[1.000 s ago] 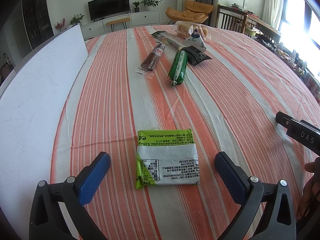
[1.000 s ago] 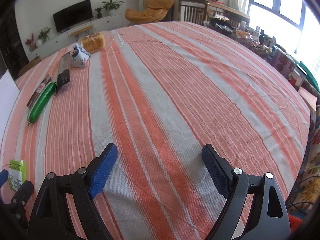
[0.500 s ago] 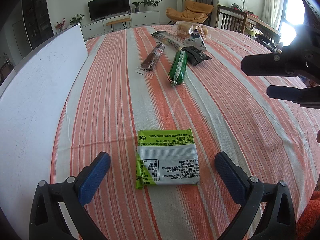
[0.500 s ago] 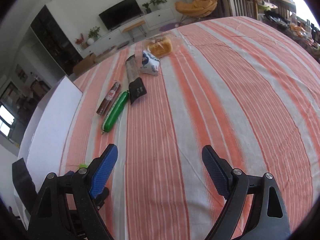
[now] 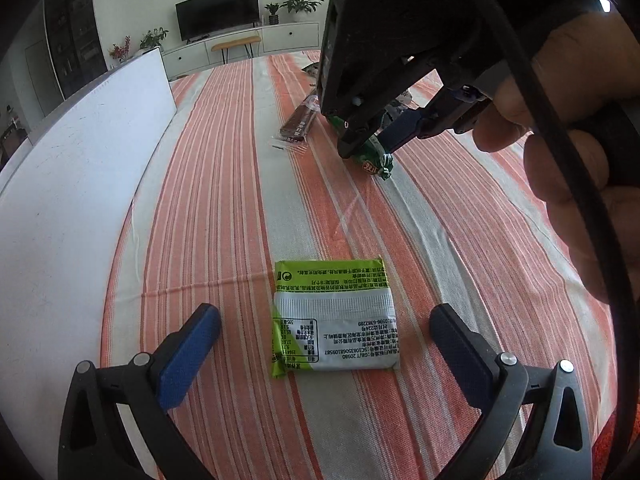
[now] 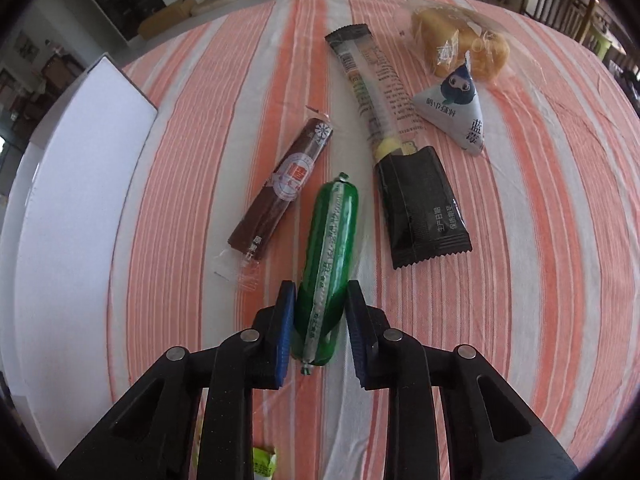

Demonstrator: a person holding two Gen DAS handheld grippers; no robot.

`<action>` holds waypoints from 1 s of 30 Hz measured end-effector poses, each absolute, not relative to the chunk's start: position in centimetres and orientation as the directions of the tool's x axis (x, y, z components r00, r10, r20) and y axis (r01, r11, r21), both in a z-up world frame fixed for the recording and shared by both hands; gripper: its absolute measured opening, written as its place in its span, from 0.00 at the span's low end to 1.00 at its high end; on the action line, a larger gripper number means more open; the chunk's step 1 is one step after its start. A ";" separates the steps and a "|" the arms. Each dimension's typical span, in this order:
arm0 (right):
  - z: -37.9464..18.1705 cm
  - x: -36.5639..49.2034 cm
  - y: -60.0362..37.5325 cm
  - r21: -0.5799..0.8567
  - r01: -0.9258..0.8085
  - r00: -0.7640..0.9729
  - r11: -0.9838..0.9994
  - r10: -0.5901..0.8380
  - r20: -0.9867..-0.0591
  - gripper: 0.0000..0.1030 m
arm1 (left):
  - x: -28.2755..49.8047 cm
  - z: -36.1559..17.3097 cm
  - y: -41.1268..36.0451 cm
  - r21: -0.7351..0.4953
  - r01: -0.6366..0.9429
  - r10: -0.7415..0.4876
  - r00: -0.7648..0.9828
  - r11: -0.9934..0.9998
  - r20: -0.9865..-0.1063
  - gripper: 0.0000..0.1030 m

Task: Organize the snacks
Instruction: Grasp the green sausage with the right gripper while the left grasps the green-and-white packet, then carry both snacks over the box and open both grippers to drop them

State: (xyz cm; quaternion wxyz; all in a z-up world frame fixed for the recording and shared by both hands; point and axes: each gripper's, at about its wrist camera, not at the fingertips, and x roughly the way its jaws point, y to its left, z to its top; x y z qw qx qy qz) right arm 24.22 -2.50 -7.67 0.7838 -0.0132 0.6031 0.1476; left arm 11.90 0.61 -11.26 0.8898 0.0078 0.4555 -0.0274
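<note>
In the right wrist view a green sausage (image 6: 330,240) lies on the striped tablecloth (image 6: 180,140). My right gripper (image 6: 318,292) points down over its near end. Its jaws are closing, and the blue pads (image 6: 286,320) sit against both sides of the sausage. The left wrist view shows the same gripper (image 5: 368,136) from behind, held by a hand (image 5: 560,120), with the sausage's end (image 5: 376,162) poking out below. My left gripper (image 5: 326,316) stands open just above a flat green and white packet (image 5: 336,332), which lies between its fingers untouched.
Beside the sausage lie a brown sausage (image 6: 286,184), a black sachet (image 6: 422,212), a long stick packet (image 6: 376,84), a triangular blueberry packet (image 6: 456,108) and bagged bread (image 6: 460,40). A white board (image 5: 72,200) runs along the table's left side.
My right gripper swung left across the table, tipped down over the green sausage and went from wide open to nearly closed around it. The left gripper and the packet stayed put.
</note>
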 end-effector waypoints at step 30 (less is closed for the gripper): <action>-5.4 3.7 -23.0 0.626 0.018 0.457 0.780 0.550 -0.699 0.23 | 9.0 -6.3 0.8 -0.191 0.156 -0.246 0.558 0.969 -0.792 0.48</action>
